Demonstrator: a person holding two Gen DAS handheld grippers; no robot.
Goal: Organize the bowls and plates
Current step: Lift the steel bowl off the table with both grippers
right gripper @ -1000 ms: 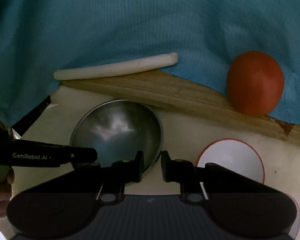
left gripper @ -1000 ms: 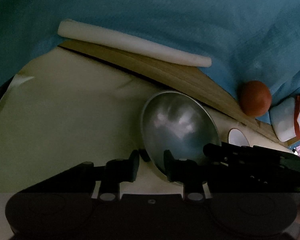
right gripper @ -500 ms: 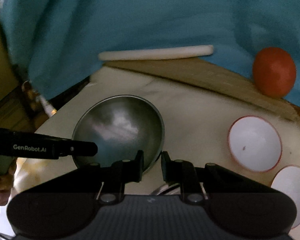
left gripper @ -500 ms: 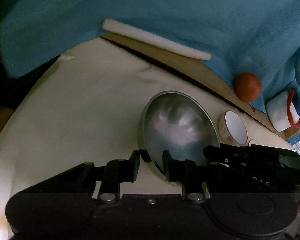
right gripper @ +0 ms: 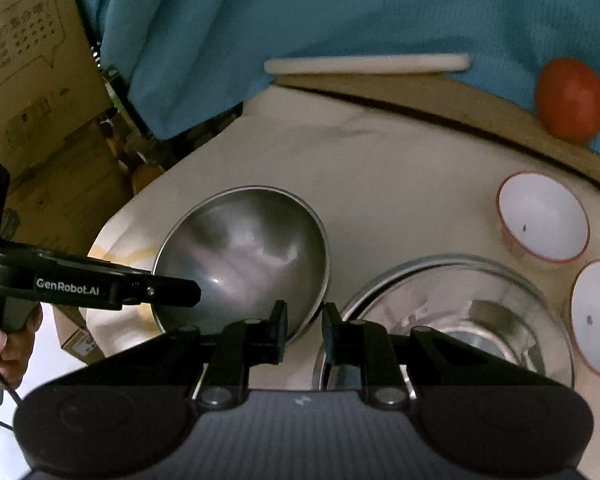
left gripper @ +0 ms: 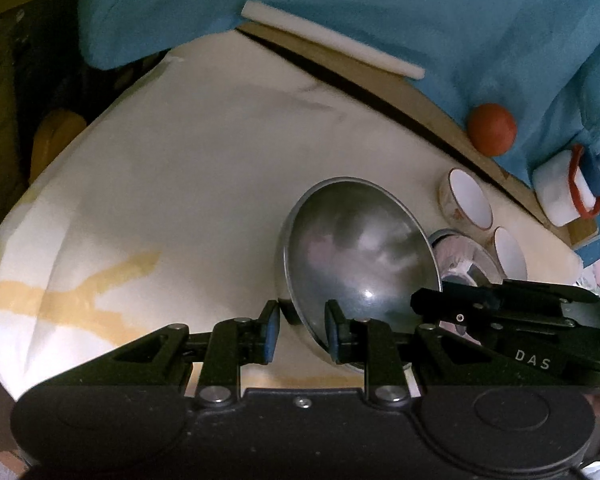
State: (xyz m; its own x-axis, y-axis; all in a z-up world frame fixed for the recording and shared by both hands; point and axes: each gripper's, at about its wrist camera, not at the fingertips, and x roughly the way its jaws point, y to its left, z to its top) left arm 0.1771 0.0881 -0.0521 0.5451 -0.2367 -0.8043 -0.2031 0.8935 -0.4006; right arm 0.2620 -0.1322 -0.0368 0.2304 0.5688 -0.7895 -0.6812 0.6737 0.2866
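Note:
A steel bowl (left gripper: 356, 248) (right gripper: 248, 252) hangs above the cream table, held by both grippers. My left gripper (left gripper: 299, 332) is shut on its near-left rim. My right gripper (right gripper: 303, 332) is shut on its right rim. A second, shiny steel bowl (right gripper: 452, 304) (left gripper: 466, 260) stands on the table just right of and below the held one. Two white bowls with red rims (right gripper: 542, 216) (right gripper: 596, 316) stand further right; they also show in the left wrist view (left gripper: 470, 200) (left gripper: 510, 252).
A red ball (right gripper: 570, 100) (left gripper: 492, 130) and a white foam rod (right gripper: 364, 65) (left gripper: 332, 46) lie at the back by a blue cloth (right gripper: 340, 12). A white block with a red band (left gripper: 566, 192) sits back right. Cardboard boxes (right gripper: 32, 80) stand beyond the table's left edge.
Both grippers have lifted the steel bowl up and back from the table. More of the table shows, and the second steel bowl and white bowls have come into view.

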